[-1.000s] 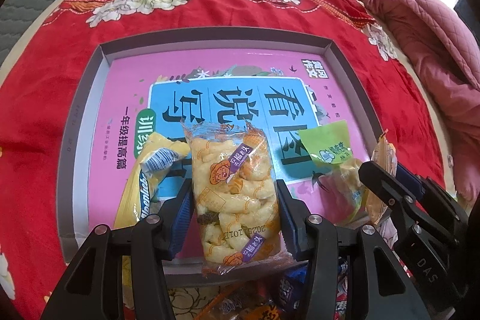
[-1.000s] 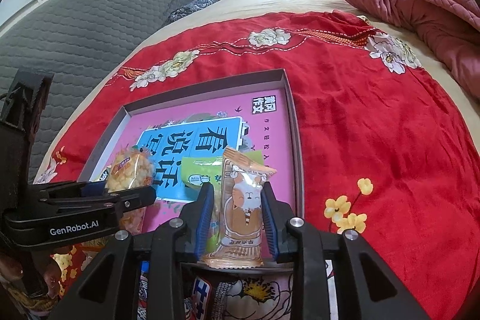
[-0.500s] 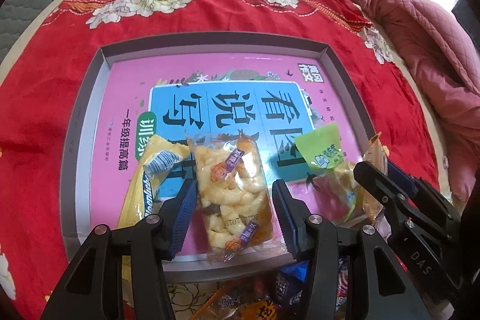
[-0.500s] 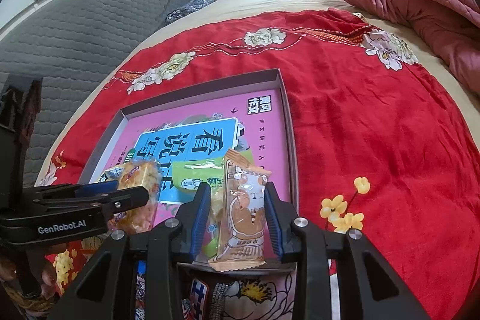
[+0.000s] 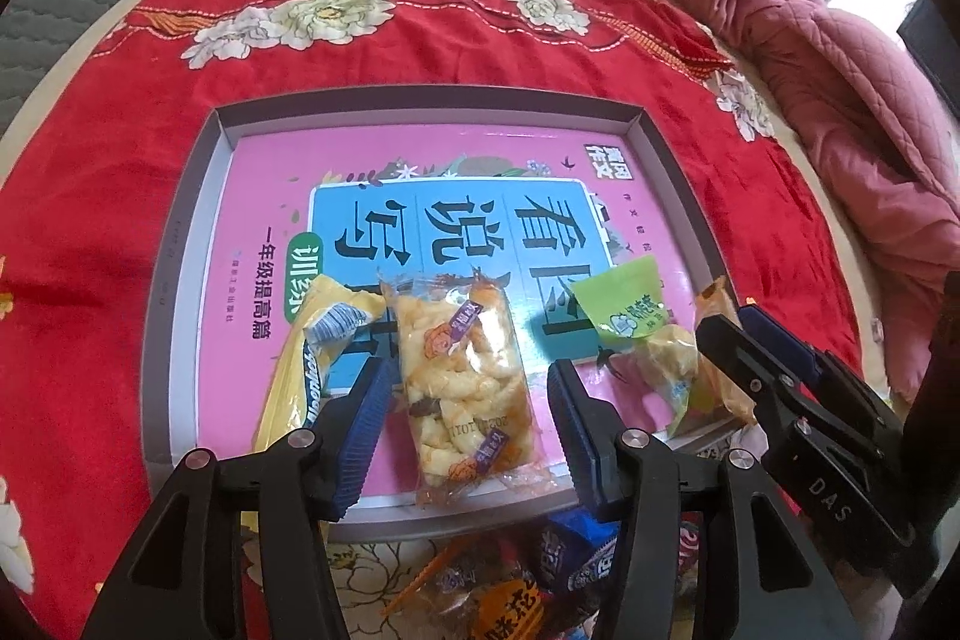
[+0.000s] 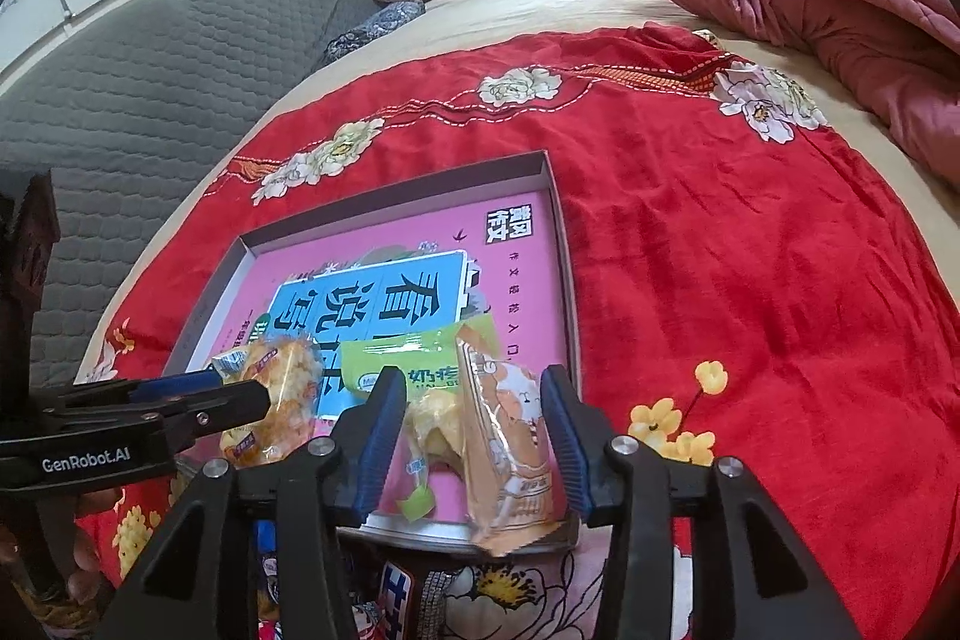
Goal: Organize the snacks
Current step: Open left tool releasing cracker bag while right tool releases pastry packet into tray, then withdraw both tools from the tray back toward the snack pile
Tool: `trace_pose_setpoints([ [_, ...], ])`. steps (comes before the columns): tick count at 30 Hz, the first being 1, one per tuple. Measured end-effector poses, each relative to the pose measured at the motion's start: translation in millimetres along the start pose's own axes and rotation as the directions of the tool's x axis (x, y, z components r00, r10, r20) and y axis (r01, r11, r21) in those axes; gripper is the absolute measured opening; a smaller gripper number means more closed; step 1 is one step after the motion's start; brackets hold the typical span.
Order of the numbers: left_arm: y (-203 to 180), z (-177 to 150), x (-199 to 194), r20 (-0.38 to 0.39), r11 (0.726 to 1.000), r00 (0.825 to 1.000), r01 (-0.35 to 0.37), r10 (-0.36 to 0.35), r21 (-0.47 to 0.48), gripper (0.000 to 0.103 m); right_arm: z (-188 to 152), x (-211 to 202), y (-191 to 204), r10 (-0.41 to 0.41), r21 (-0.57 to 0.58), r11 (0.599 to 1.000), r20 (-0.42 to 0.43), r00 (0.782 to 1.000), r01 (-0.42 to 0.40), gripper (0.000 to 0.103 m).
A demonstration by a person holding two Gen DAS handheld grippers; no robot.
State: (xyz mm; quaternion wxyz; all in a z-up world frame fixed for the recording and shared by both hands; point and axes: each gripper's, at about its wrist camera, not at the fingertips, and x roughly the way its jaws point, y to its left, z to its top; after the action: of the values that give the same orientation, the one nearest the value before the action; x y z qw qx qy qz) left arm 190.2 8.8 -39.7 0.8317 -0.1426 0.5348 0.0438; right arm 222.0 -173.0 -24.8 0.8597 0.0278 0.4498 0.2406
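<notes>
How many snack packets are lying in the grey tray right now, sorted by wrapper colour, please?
Yellow packet: 1
Clear packet of orange-yellow puffs: 1
Green-topped packet: 1
Orange packet with a cartoon animal: 1
Total: 4 in the grey tray. More snacks lie heaped outside its near edge, too hidden to count.

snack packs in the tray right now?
4: yellow pack at left, puffs pack between left gripper's fingers, green pack, orange pack at right edge. More may be hidden.
</notes>
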Motion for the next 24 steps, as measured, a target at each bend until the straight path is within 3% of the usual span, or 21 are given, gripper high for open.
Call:
trace_pose_setpoints([
  [24,12.9,-2.9,-33.0,0.039,0.999,0.999,0.038,-0.037,-0.034,0.057,5.6,-14.0,7.7,0.058,-0.013,0.998,0.056,0.997,-0.057,0.056],
])
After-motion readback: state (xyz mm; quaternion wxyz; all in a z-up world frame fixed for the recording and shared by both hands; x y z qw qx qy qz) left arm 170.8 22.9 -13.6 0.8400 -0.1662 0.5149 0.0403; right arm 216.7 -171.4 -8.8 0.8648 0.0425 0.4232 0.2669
